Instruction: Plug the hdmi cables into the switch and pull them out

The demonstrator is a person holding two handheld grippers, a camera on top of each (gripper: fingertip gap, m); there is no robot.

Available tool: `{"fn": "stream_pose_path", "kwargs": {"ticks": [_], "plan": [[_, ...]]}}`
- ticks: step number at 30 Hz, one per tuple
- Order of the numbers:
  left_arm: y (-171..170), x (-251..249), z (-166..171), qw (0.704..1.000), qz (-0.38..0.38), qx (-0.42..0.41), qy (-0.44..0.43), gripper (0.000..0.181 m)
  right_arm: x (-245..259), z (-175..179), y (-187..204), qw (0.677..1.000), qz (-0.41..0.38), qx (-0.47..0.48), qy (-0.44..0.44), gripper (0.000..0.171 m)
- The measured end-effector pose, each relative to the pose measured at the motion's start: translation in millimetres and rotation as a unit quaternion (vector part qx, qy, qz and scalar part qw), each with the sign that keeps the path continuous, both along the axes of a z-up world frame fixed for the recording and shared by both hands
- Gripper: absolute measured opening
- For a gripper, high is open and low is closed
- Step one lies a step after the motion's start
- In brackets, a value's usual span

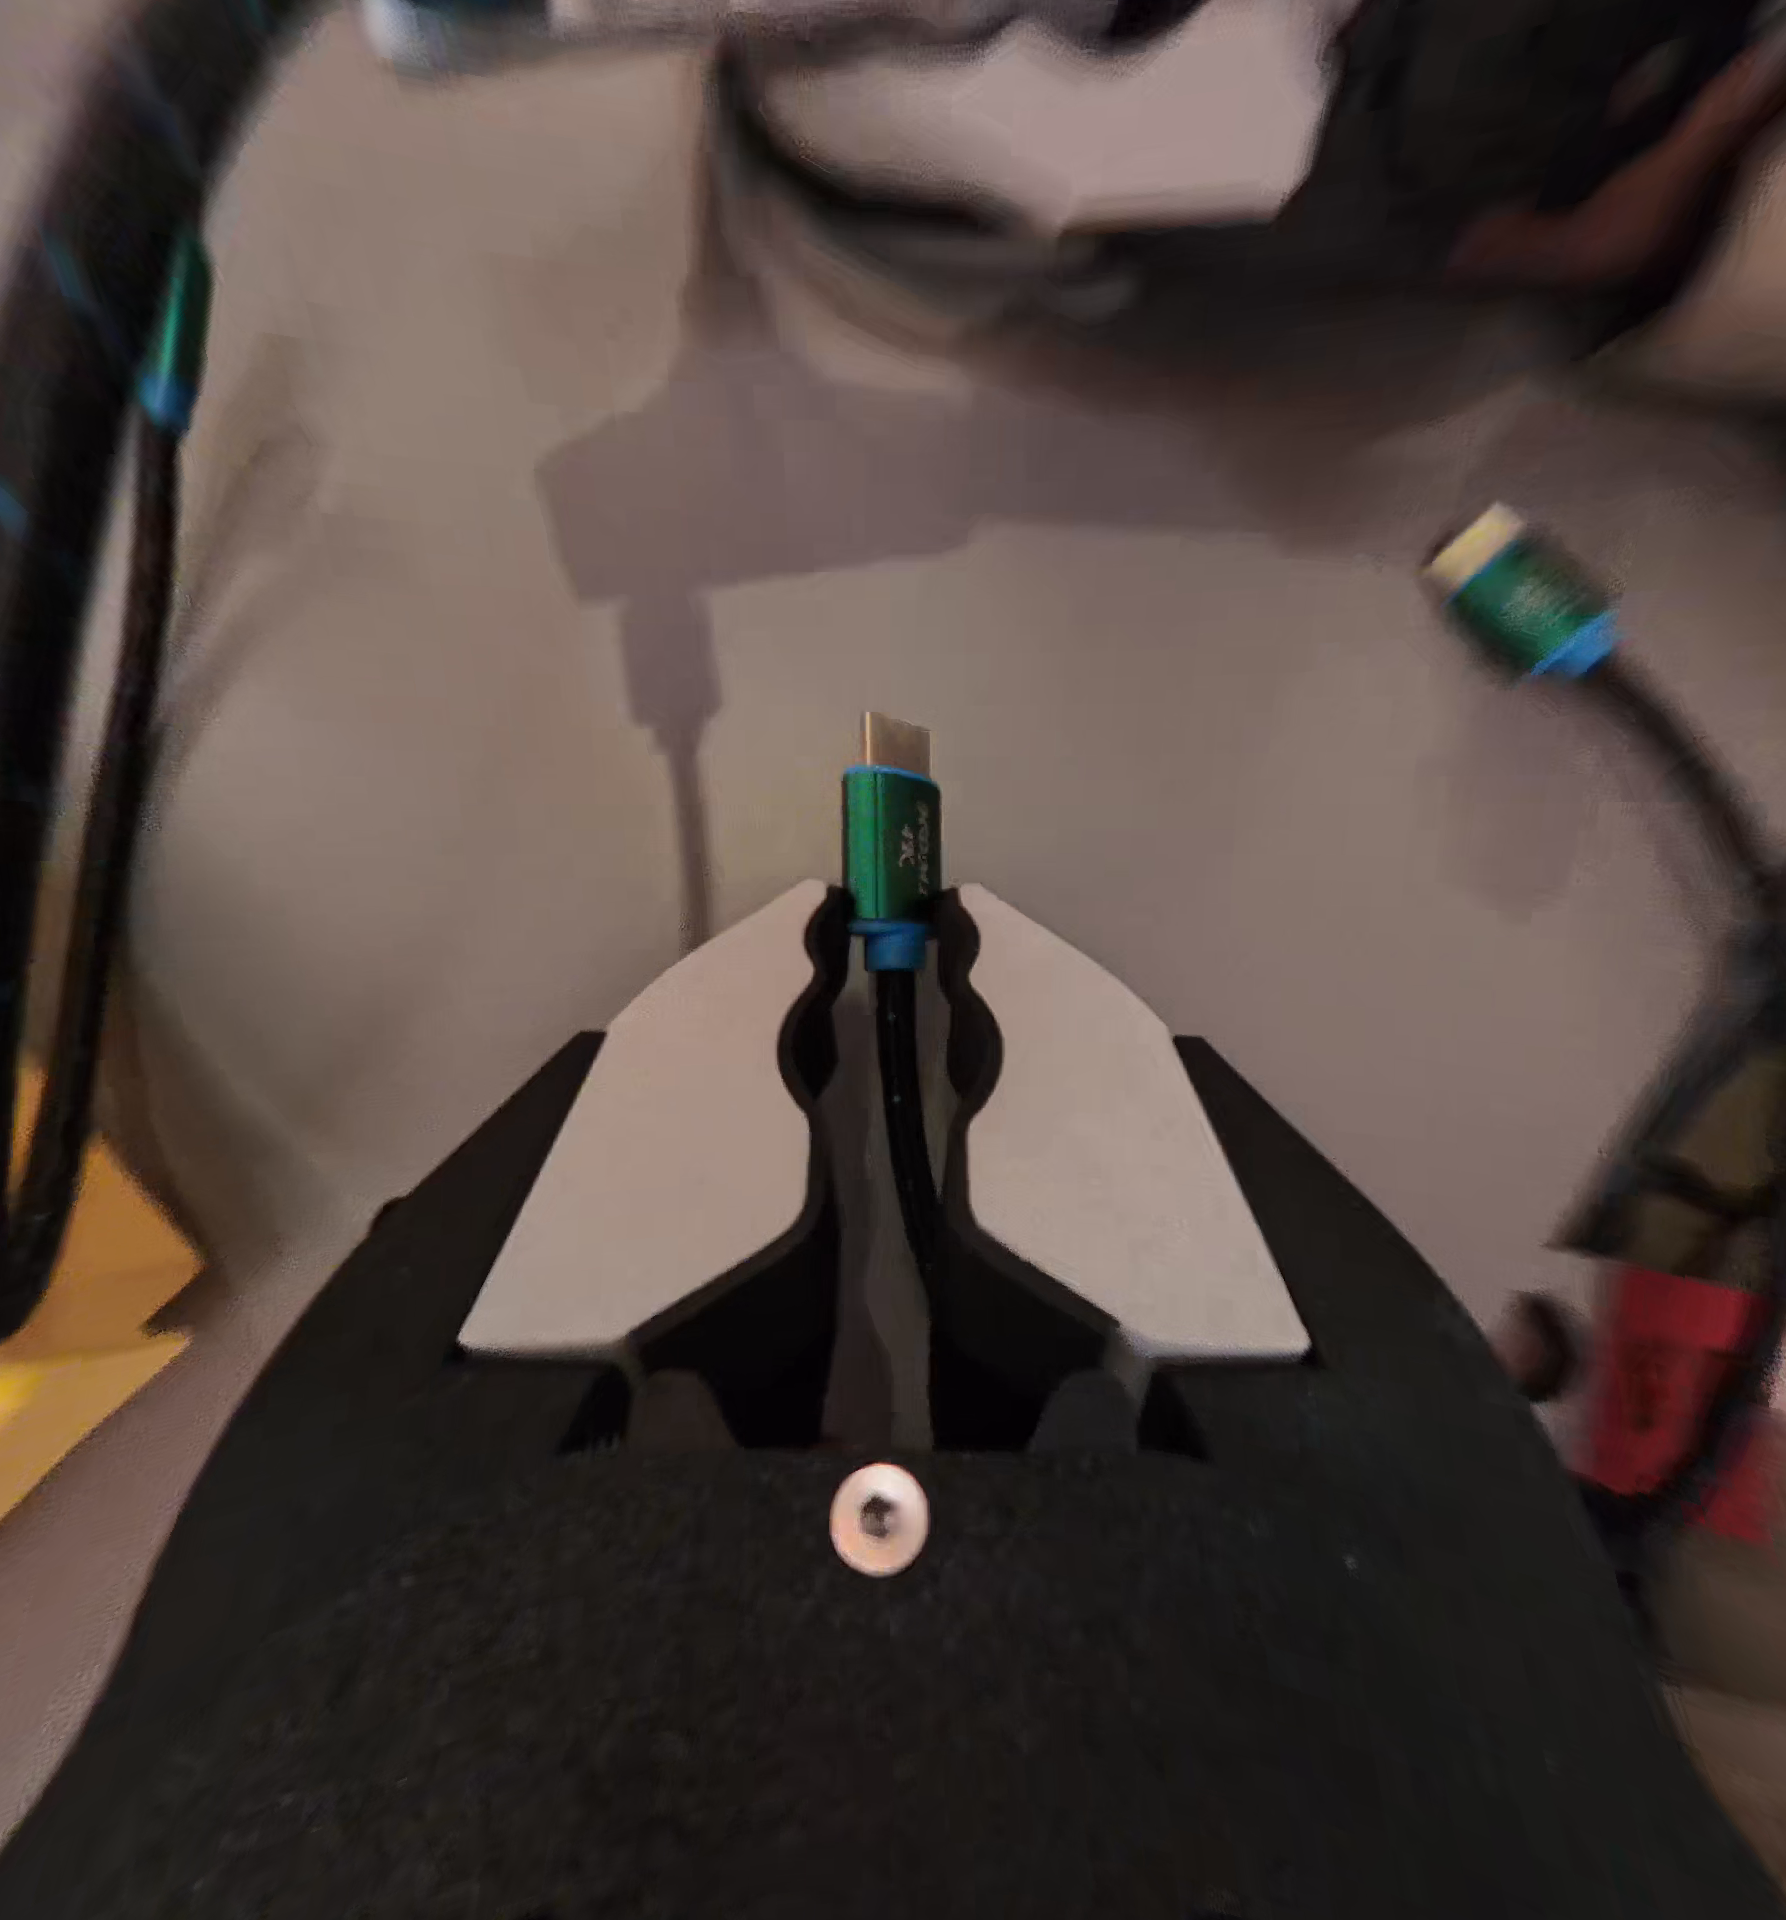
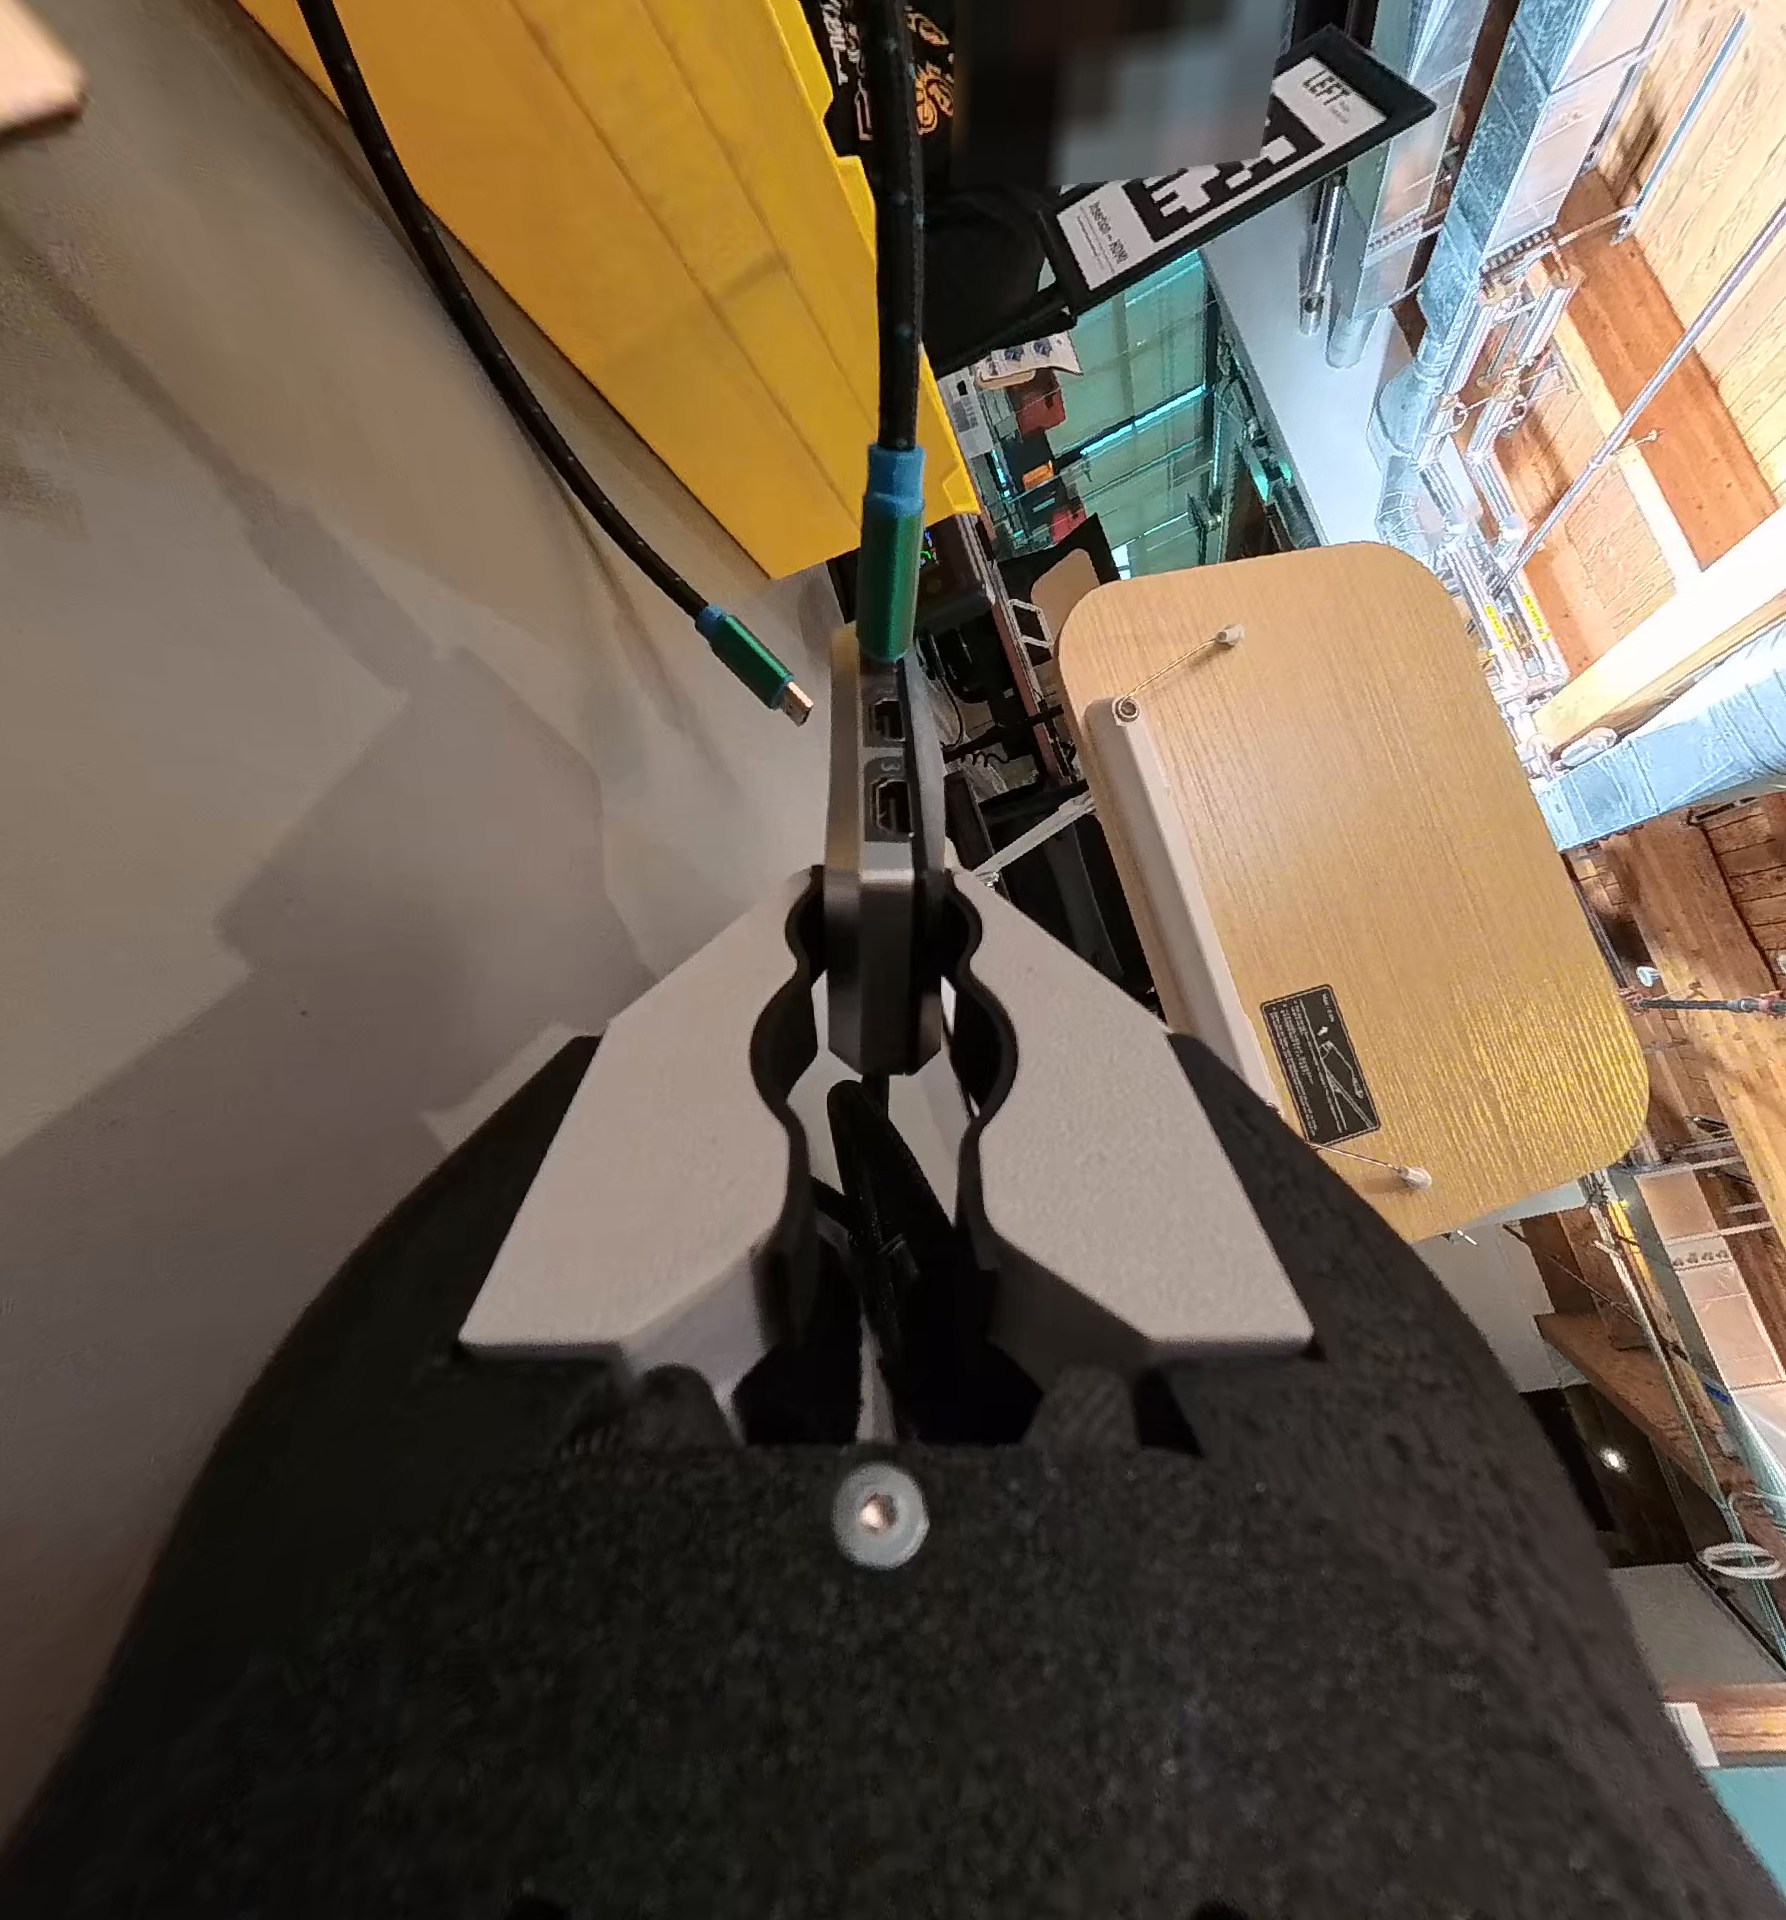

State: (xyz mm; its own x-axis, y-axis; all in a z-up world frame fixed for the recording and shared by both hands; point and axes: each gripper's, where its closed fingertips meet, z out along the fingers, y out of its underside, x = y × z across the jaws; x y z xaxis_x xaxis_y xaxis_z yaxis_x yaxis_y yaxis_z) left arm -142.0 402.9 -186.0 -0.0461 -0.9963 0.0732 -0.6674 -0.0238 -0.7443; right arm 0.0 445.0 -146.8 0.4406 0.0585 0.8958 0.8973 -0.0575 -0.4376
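Note:
In the left wrist view my left gripper [image 1: 887, 896] is shut on a green HDMI plug [image 1: 887, 831] with a blue collar. Its metal tip points forward over the grey table, and its black cable runs back between the fingers. A second green plug [image 1: 1523, 603] lies loose to the right, blurred. In the right wrist view my right gripper [image 2: 884, 883] is shut on the grey switch [image 2: 873, 935], held on edge. One green plug [image 2: 891, 577] sits in the switch's far port. Two empty ports [image 2: 891, 805] face the camera. Another loose plug [image 2: 754, 670] lies left of the switch.
A yellow bin [image 2: 660, 260] stands along the table's edge. A braided black cable with a green plug [image 1: 177, 322] hangs at far left. A red object [image 1: 1658, 1392] sits at right. A wooden board [image 2: 1336, 883] stands beyond the switch.

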Motion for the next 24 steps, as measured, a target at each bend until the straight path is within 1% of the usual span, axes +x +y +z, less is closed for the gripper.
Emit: {"fn": "stream_pose_path", "kwargs": {"ticks": [1,3,4,6,8,11,13,22,24], "plan": [[-16,7,21,0.998,-0.015,-0.050,-0.037,0.016,0,0,0,1.000,0.000,0.001,-0.001,0.019],[-48,18,67,0.980,-0.050,-0.158,-0.109,0.015,-1,0,1,1.000,0.000,0.001,-0.003,0.019],[-58,22,84,0.972,-0.063,-0.186,-0.128,0.015,-1,0,1,1.000,0.001,0.003,-0.005,0.019],[-67,30,101,0.962,-0.074,-0.223,-0.139,0.014,-2,3,-1,1.000,0.003,0.011,-0.014,0.019],[-61,38,98,0.955,-0.056,-0.265,-0.120,0.013,-5,8,-4,0.999,0.009,0.027,-0.033,0.019],[-41,46,71,0.952,-0.003,-0.297,-0.074,0.013,-17,24,-12,0.993,0.021,0.079,-0.085,0.018],[-37,47,59,0.948,0.015,-0.311,-0.059,0.013,-27,30,-16,0.985,0.024,0.101,-0.135,0.018],[-34,47,50,0.930,0.024,-0.362,-0.059,0.013,-51,33,-24,0.968,0.050,0.126,-0.213,0.019],[-30,42,38,0.938,0.026,-0.340,-0.052,0.013,-50,28,-24,0.971,0.051,0.116,-0.203,0.019]]}}
